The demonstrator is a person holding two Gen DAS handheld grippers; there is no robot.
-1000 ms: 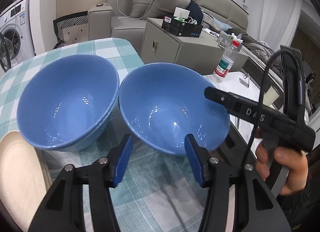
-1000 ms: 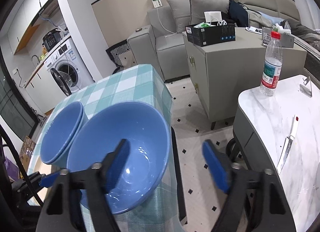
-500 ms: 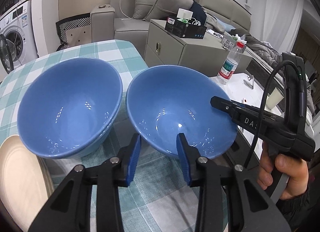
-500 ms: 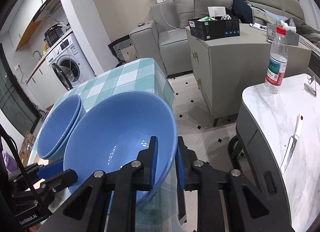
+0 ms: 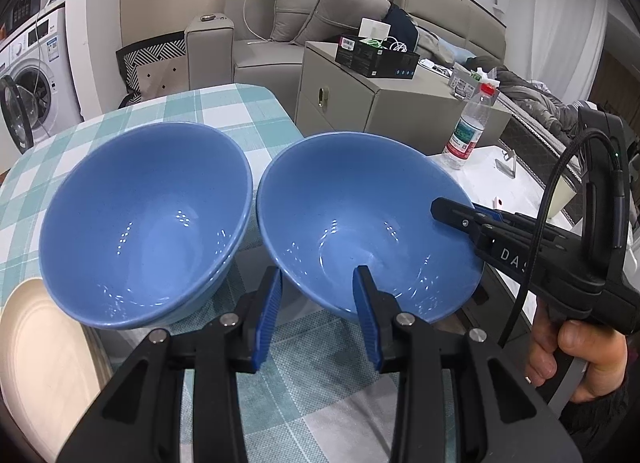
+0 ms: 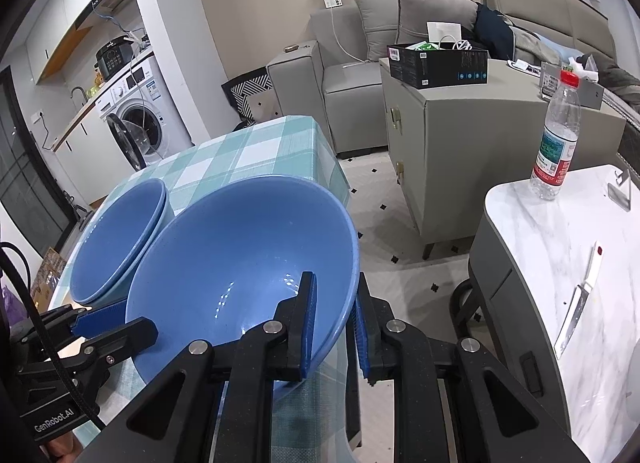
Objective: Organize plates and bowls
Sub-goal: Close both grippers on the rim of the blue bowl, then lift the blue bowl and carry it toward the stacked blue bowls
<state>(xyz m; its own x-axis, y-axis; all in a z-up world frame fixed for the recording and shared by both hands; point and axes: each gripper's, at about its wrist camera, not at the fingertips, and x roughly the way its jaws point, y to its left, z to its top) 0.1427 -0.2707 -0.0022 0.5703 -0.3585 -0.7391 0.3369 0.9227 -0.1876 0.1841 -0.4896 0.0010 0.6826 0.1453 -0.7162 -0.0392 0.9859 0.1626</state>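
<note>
Right gripper (image 6: pixel 334 319) | clamping single blue bowl (image 6: pixel 240 259) rim at 3 o'clock | left gripper (image 5: pixel 318 317) part-open, straddling its 6 o'clock rim, unpinched | stacked blue bowls (image 5: pixel 144 219) sitting at 9 o'clock on checked tablecloth (image 5: pixel 224 111)

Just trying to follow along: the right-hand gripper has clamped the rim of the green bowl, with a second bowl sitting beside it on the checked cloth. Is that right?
Not quite: the bowl is blue, not green, as the right wrist view shows. The right gripper has indeed clamped its rim, and the second bowl, also blue, sits beside it on the checked cloth.
</note>
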